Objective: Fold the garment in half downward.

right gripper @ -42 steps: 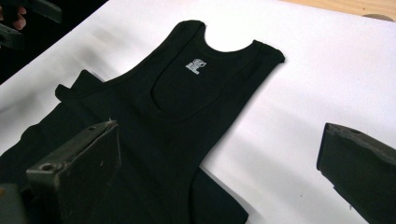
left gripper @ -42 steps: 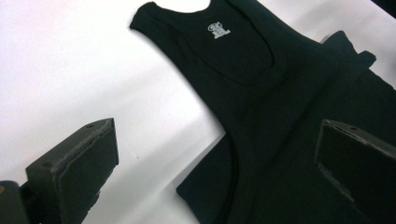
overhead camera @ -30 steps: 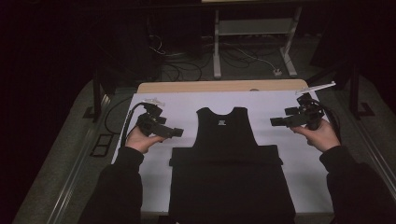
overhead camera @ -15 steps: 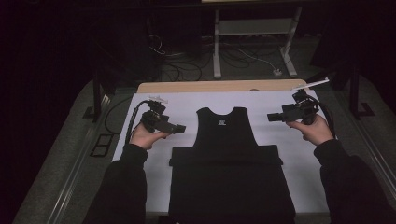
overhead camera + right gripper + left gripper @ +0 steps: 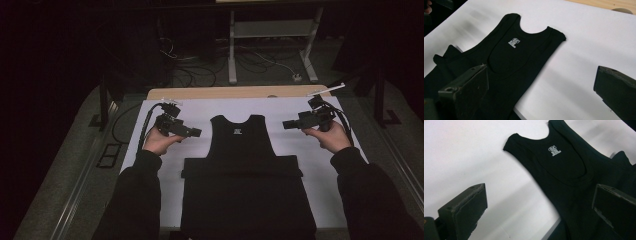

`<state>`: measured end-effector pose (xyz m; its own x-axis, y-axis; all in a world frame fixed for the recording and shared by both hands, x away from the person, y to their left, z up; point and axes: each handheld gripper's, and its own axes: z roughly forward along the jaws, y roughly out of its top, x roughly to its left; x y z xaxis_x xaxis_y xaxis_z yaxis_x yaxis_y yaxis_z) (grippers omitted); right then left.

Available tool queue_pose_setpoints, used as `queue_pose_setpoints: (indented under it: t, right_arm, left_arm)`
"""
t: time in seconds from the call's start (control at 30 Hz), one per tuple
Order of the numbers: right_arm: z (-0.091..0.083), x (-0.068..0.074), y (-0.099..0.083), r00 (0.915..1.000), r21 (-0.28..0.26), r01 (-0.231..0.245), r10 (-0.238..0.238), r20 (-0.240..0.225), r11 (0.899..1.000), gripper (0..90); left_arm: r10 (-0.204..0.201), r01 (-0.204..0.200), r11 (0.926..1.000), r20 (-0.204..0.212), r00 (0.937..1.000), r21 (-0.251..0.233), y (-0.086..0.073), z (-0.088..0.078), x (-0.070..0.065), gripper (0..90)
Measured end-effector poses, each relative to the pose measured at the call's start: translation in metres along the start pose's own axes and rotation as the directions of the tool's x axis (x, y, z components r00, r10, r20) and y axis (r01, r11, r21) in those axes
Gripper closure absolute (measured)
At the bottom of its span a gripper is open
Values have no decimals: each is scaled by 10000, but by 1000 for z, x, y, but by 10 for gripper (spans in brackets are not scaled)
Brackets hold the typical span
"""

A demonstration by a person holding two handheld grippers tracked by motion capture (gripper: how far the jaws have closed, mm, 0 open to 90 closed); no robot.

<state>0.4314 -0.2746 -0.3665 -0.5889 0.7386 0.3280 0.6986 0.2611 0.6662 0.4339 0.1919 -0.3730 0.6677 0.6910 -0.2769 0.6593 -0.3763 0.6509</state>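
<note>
A black tank top [image 5: 243, 145] lies flat mid-counter [image 5: 320, 175] on the white cover, its lower half folded up, with the left claw [image 5: 196, 132] and the right claw [image 5: 286, 125] held above the cover on either side, both jaws wide apart, gripping nothing

A plain black tank top [image 5: 243, 150] with a small white printed label [image 5: 554, 151] inside the neckline lies on a white sheet [image 5: 190, 111]. A light wood table edge [image 5: 235, 92] shows past the sheet's far edge. Both grippers are black, left gripper [image 5: 196, 133] and right gripper [image 5: 286, 124]; the sleeves [image 5: 132, 200] are dark.
</note>
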Motion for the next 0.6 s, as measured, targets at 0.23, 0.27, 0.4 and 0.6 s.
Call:
queue_pose_setpoints:
  t: [0.23,0.27,0.4,0.6]
  right_arm:
    - [9,-2,2,10000,-35,-83,83,-23,10000,0]
    - [10,-2,2,10000,35,-91,92,-24,10000,0]
    - [19,-1,4,10000,153,-20,19,31,9999,0]
    - [30,0,4,10000,217,-7,6,15,9998,0]
  left_arm:
    - [-202,202,9998,150,9997,-7,0,12,3,0]
    - [-192,192,9998,144,9997,-8,0,13,3,0]
    - [-316,318,9994,144,9994,-118,-1,17,6,0]
    - [-414,420,9988,242,9988,-251,-1,25,8,0]
